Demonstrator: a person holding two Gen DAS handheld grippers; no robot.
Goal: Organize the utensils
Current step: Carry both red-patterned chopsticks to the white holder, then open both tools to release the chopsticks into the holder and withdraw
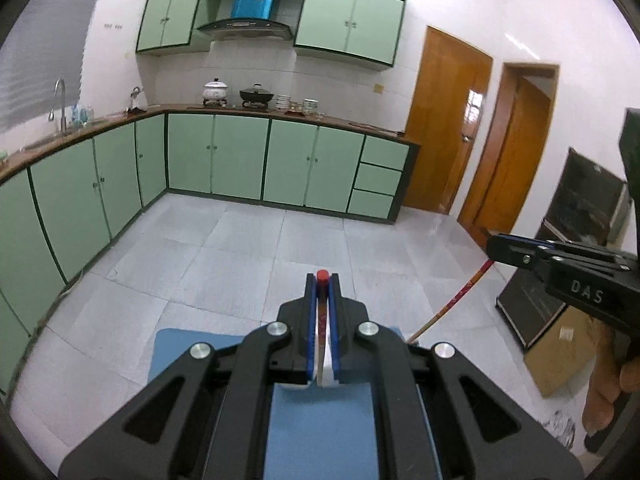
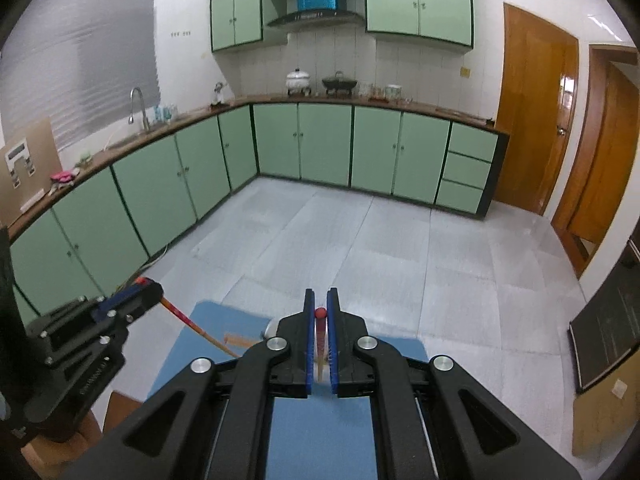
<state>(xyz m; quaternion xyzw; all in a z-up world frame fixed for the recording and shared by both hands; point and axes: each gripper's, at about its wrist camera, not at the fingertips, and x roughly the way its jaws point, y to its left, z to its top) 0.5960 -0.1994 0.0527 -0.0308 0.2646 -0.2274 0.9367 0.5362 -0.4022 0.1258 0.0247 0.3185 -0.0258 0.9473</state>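
**Above the blue mat, 2 chopsticks pinched**

Above the blue mat (image 1: 320, 432), raised over the grey tiled floor (image 1: 240, 248). Left gripper (image 1: 322, 280) clamped on a red-tipped chopstick (image 1: 322, 276), shaft angled down toward the mat. Right gripper (image 2: 321, 300) pressed likewise onto a second red-tipped chopstick (image 2: 320, 313). Beyond, green cabinets (image 2: 320, 144) under a wooden counter.

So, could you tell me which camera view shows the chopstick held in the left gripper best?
The right wrist view: the chopstick in the left gripper shows side-on, along its length. In the left wrist view that chopstick is foreshortened between the pads, mostly its red tip showing.
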